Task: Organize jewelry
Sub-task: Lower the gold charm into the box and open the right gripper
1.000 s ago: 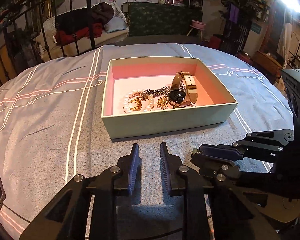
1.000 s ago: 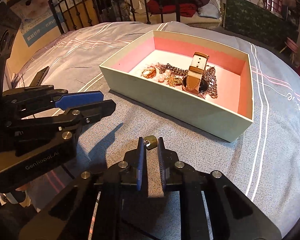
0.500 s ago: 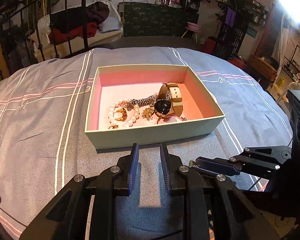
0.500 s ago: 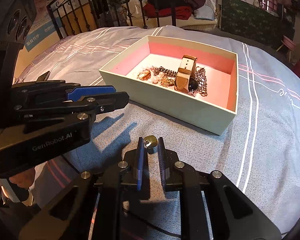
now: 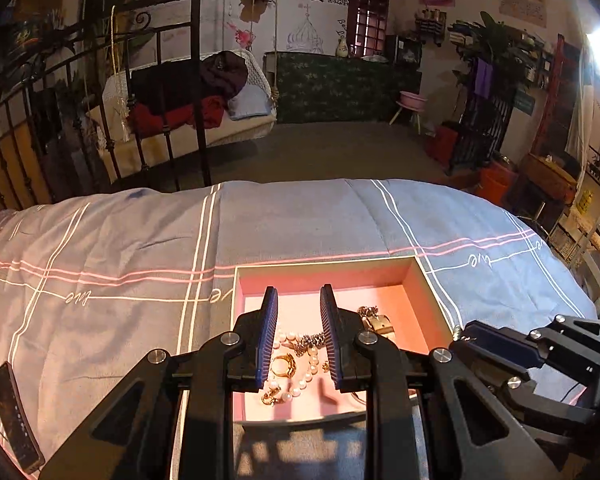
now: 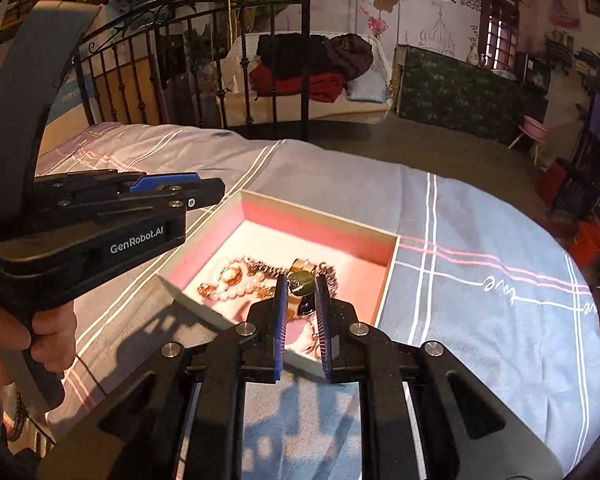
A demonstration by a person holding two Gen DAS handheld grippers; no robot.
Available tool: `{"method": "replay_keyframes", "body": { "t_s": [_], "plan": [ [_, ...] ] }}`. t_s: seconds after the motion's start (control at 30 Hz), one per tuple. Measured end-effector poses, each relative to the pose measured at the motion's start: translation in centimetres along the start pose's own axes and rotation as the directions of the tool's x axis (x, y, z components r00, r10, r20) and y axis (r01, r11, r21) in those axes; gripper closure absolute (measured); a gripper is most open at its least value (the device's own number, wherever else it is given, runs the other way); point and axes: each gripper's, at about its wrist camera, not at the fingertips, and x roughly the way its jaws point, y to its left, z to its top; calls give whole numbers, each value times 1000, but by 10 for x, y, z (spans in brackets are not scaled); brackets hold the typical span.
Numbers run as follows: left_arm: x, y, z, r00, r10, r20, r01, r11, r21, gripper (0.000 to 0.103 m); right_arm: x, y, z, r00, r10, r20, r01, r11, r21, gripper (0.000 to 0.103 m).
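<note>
My right hand-held gripper pinches a small gold trinket at the very tips of its narrowly set blue pads; I cannot tell what kind of piece it is. It hangs over the near part of the open jewelry box. My left hand-held gripper has its pads a small gap apart with nothing between them, also above the box.

The box sits on the bed, its long axis running left to right across the left view, pink inside, pale outside. My own fingers hide its near wall in both views.

Inside, a gold ring lies within a loop of pearl beads; beyond them a dark chain runs rightward toward a watch with a tan strap, mostly hidden behind my left gripper's finger. A dark, flat object at the bed's left edge is cut off; I can't identify it.
</note>
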Motion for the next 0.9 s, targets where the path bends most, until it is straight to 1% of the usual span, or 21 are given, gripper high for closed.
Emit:
{"method": "replay_keyframes", "body": {
  "t_s": [0.07, 0.27, 0.5, 0.9],
  "plan": [
    [5, 2, 4, 1000, 8, -3, -8, 1000, 1, 81, 0, -6, 6, 1000, -27, 8, 27, 1000, 8, 89],
    [15, 14, 4, 999, 31, -23, -31, 999, -5, 81, 2, -17, 8, 999, -51, -2, 51, 998, 27, 89],
    [23, 20, -2, 998, 41, -51, -41, 999, -16, 81, 7, -14, 7, 999, -45, -16, 45, 999, 27, 89],
    [29, 21, -2, 997, 43, -67, -45, 999, -24, 81, 10, -13, 5, 999, -33, -31, 33, 999, 26, 89]
  ]
}}
